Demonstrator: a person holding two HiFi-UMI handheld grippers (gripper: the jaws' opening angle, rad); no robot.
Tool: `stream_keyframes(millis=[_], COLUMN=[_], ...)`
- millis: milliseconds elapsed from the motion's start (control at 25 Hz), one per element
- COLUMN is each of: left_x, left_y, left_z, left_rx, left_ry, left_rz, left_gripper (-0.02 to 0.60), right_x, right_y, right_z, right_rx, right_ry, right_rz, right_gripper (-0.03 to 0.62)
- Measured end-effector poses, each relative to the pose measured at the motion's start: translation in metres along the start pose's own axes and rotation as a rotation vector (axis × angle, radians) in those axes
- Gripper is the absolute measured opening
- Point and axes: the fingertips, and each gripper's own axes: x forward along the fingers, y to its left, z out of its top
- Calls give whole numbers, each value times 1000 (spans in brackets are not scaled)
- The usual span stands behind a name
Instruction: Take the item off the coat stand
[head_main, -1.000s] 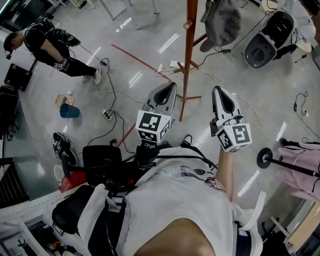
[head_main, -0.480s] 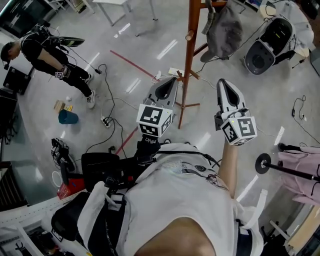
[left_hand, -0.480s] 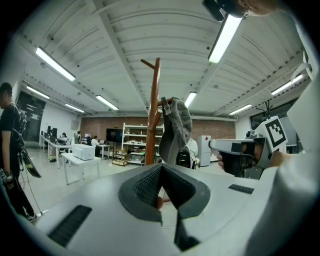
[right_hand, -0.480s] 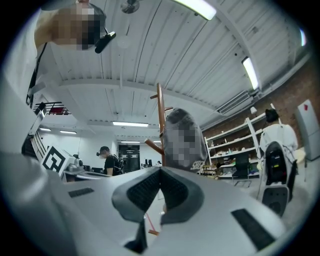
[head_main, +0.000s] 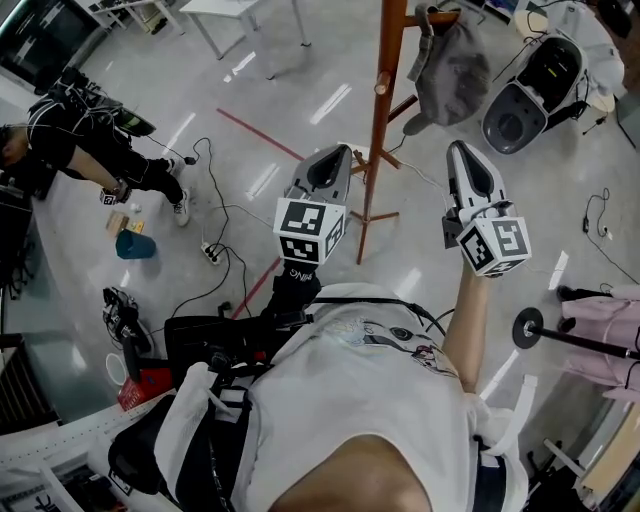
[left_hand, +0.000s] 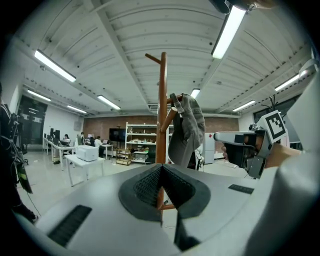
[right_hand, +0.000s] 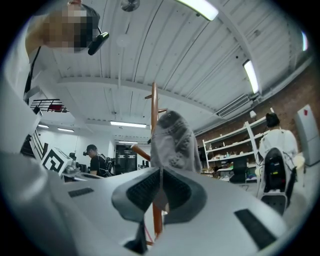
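Finds the grey cap (head_main: 450, 65) hanging on a peg of the coat stand (head_main: 385, 120), apart from left gripper (head_main: 336, 158) and right gripper (head_main: 465, 158), both pinched closed and empty; risks snagging it or tipping the stand if tugged sideways.

Grey floor (head_main: 300, 60), strip lights (left_hand: 227, 32) overhead, brick wall (left_hand: 100, 125).

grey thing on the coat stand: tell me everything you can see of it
The grey cap looks like soft, limp fabric, with small eyelet-like dots on one panel. It hangs from an upper side peg of the wooden coat stand and droops beside the pole, well above the floor. Only the peg appears to touch it.
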Motion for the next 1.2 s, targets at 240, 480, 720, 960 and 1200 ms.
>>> stream_keyframes(millis=[240, 480, 720, 960, 1200], left_x=[6, 9, 6, 2, 1], left_y=[7, 14, 18, 22, 26], left_z=[4, 0, -1, -2, -4], left_rx=[16, 16, 15, 8, -2], left_ry=[-4, 6, 9, 11, 14], left_rz=[2, -1, 0, 11, 13], left_gripper=[3, 3, 3, 3, 3], right_x=[6, 35, 68, 68, 58], right_y=[-26, -56, -56, -49, -48], right_z=[40, 72, 65, 65, 89], right_rx=[-50, -53, -25, -8, -33], right_ry=[-70, -88, -11, -14, -92], right_rz=[-33, 55, 195, 216, 188], right_gripper=[64, 255, 264, 30, 21])
